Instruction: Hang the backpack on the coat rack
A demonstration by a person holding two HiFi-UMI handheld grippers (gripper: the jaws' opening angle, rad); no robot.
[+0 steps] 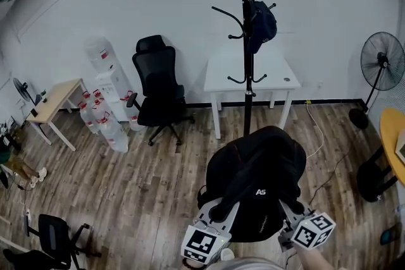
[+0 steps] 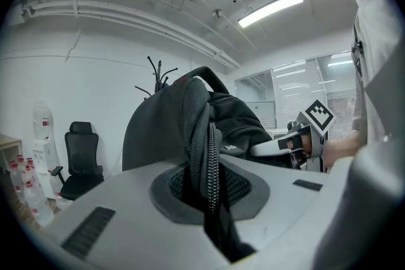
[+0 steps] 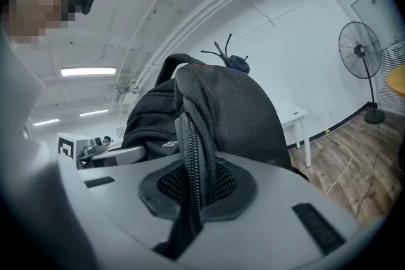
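Note:
A black backpack [image 1: 259, 174] hangs in the air between my two grippers, low in the head view. My left gripper [image 1: 221, 207] is shut on a zippered edge of the backpack [image 2: 164, 129], which runs up between its jaws. My right gripper [image 1: 292, 207] is likewise shut on a zippered edge on the other side of the backpack [image 3: 234, 110]. The black coat rack [image 1: 246, 73] stands just beyond the bag, with a dark cap [image 1: 261, 25] hanging on an upper hook. The rack's hooks [image 2: 157, 76] show over the bag in the left gripper view, and the rack's top [image 3: 221, 50] in the right gripper view.
A white table [image 1: 218, 76] stands behind the rack against the wall. A black office chair [image 1: 158, 95] and water bottles [image 1: 104, 114] are to the left. A standing fan [image 1: 381, 63] and a yellow table [image 1: 392, 136] are at the right. A cable [image 1: 319, 136] lies on the wooden floor.

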